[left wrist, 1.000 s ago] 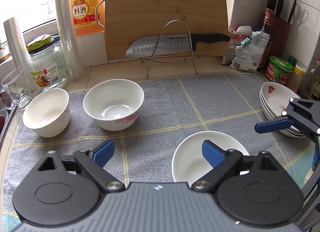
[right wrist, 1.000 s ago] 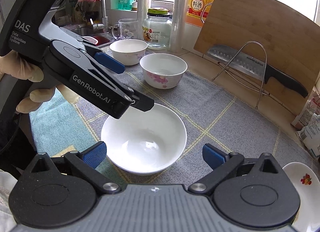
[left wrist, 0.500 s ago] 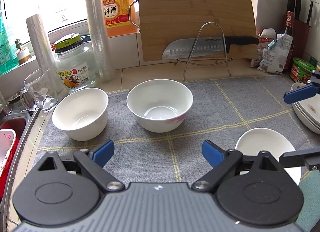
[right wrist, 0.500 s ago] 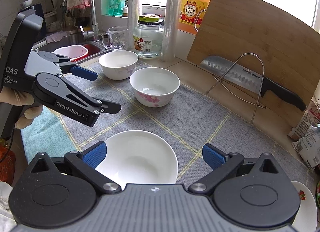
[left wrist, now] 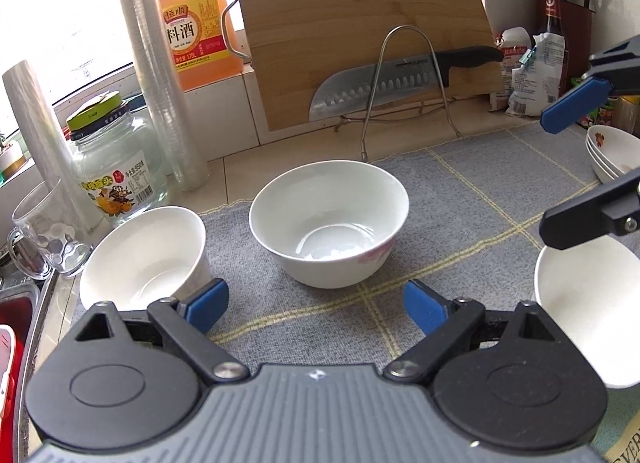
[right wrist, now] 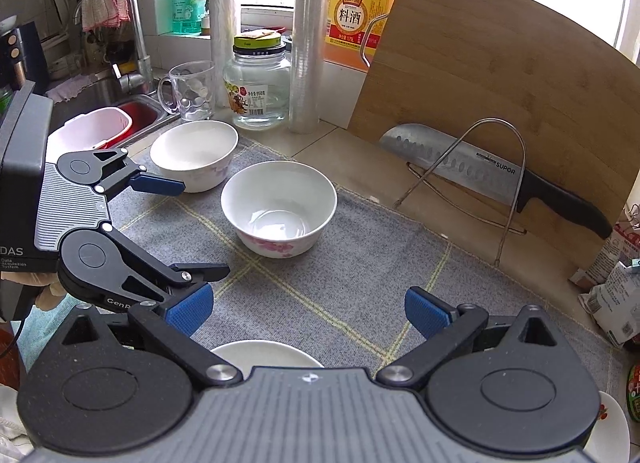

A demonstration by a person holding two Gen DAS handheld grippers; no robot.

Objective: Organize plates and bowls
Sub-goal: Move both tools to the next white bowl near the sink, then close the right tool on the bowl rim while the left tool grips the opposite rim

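Kitchen counter (left wrist: 304, 151) with pale tiles runs under a bright window, and a grey cloth (left wrist: 460, 199) with yellow lines covers most of it. Against the wall leans a big wooden cutting board (left wrist: 360, 23), with a knife (left wrist: 384, 85) on a wire rack in front of it. An orange jug (left wrist: 192, 19) stands on the sill, and a glass jar (left wrist: 114, 167) sits near the sink.

On the cloth sits a white bowl with pink flowers (left wrist: 330, 223). Just beside it, at the cloth's edge, is a second white bowl (left wrist: 144, 259). A shallow white bowl (left wrist: 592, 311) lies nearer, on the right side. A stack of flowered bowls (left wrist: 612, 153) rests at the far right.

Left gripper (left wrist: 316, 305) has its fingers wide apart, holding nothing. Right gripper (right wrist: 308, 311) also has its fingers spread wide and empty.
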